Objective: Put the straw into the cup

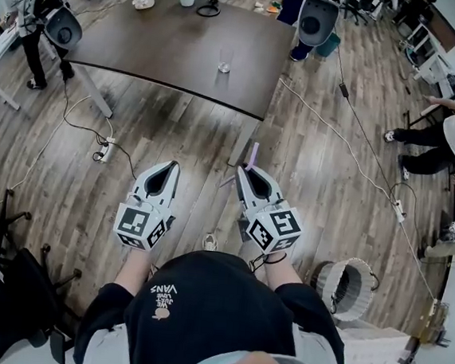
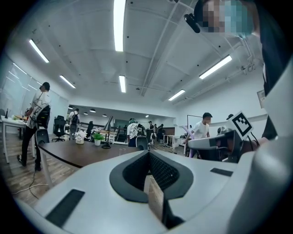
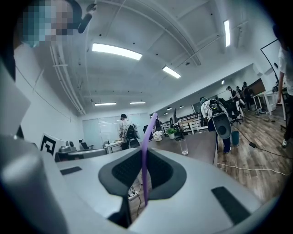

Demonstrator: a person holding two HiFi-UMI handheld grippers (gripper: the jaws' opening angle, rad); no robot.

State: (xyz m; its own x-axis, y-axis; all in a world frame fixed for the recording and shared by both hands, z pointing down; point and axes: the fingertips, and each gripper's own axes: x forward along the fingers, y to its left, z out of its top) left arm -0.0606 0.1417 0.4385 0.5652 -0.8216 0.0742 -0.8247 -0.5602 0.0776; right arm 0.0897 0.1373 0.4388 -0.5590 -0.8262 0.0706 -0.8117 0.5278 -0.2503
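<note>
Right gripper (image 1: 243, 171) jaws pinch the purple straw (image 3: 144, 155), held upright; left gripper (image 1: 173, 165) jaws pressed together, empty; cup (image 1: 225, 61) stands on the tabletop (image 1: 161, 43), well apart.

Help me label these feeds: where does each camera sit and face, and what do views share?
Head view: on the person's head, looking steeply down at floor and table; shows torso, forearms, left gripper, right gripper.
Left gripper view: on the left gripper, facing level along its shut, empty jaws toward the table.
Right gripper view: on the right gripper, facing level along jaws shut on the straw.
Shared: head and right gripper views both show the cup.
</note>
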